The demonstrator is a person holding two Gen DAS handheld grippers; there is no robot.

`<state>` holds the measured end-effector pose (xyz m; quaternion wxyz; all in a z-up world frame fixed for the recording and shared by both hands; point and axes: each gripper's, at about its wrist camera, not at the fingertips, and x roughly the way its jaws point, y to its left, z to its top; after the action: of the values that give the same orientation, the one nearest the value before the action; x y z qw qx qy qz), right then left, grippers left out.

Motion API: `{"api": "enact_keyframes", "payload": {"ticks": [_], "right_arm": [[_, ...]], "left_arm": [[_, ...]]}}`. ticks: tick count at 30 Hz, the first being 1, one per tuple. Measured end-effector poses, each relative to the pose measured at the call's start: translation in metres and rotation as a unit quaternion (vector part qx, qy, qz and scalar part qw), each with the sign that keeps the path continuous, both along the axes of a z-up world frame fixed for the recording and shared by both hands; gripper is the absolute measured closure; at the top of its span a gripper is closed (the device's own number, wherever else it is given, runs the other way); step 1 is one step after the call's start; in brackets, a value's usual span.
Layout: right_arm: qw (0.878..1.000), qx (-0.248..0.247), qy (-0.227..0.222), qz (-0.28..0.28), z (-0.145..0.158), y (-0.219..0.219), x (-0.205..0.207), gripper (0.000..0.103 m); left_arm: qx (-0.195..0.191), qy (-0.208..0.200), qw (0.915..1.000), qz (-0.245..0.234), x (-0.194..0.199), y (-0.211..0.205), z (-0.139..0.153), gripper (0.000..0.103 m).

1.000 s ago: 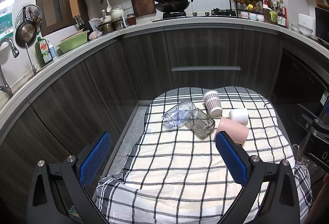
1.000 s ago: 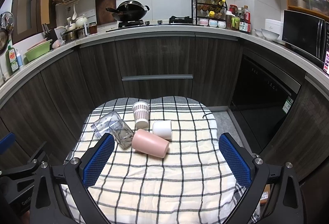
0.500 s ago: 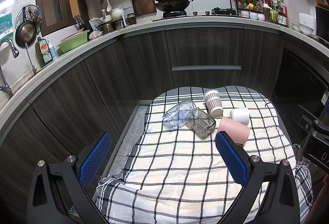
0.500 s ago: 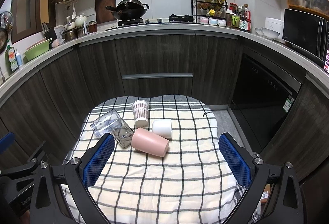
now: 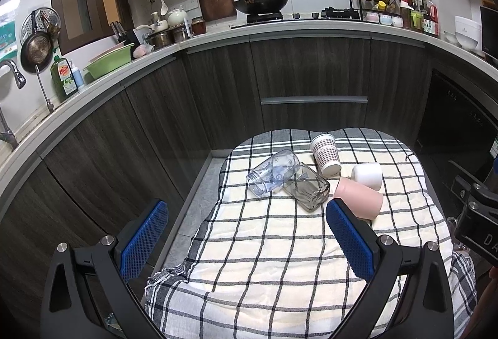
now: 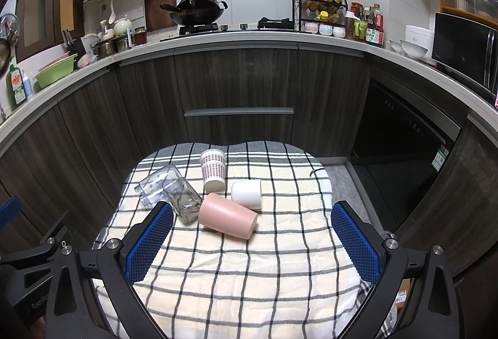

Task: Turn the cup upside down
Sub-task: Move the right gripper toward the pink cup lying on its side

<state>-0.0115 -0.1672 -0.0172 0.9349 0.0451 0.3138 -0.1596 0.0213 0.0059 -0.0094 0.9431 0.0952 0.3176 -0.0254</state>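
Both tongs idle, nothing gripped. Left tongs (image 5: 246,233) spread wide, blue pads clear of everything, hovering over the near part of the black-and-cream checked cloth (image 5: 280,270) on the desk. Right tongs (image 6: 252,239) same: wide open, empty, above the near cloth.

Step in hand: pre-grasp, picking a target. Looks like no flip has started.

Cluster sits toward the far half of the cloth. Nearest: pink smooth plastic cup (image 6: 228,218), on its side, one end toward the right tongs. It's roughly centred ahead of the right pair; in the left view its near end is partly hidden behind the left tongs' right pad. Just left of it: grey-tinted square glass jar (image 6: 185,205) lying down, touching or nearly touching the pink cup. Behind that: clear round plastic jar with blue print (image 5: 274,172), also on its side, leaning against the grey one. Right of the pink cup: small white cylindrical cup (image 6: 246,194) on its side, just beside it. Furthest: paper cup with brown dot pattern (image 6: 213,171), tilted or lying; can't tell which.

Next move, my read: right tongs advance and drop to the pink cup, straddle its body across the width, close, lift, rotate so the mouth faces down, set it on the cloth. Needs clearance from the grey jar and white cup, which crowd it on both sides.
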Motion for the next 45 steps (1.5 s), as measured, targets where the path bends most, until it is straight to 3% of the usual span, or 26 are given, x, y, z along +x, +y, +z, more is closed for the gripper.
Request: {"api": "enact_keyframes", "payload": {"ticks": [15,25,34,41,45], "right_arm": [[0.999,0.002,0.047,0.023,-0.028,-0.004,0.057,0.001],[0.989,-0.028,0.118,0.087,-0.073,-0.010,0.111,0.001],[0.962,-0.053,0.208,0.168,-0.117,-0.009,0.161,0.001],[0.927,-0.092,0.269,0.243,-0.146,0.002,0.188,0.004],[0.914,-0.101,0.291,0.264,-0.161,0.004,0.199,0.006]], "left_arm": [[0.007,0.037,0.9991,0.020,0.051,-0.011,-0.044,0.000],[0.004,0.094,0.9870,0.130,0.083,-0.013,-0.100,0.000],[-0.007,0.133,0.9741,0.183,0.089,-0.029,-0.124,0.000],[-0.019,0.152,0.9660,0.208,0.096,-0.037,-0.136,0.000],[-0.021,0.157,0.9613,0.225,0.101,-0.037,-0.143,0.000]]}}
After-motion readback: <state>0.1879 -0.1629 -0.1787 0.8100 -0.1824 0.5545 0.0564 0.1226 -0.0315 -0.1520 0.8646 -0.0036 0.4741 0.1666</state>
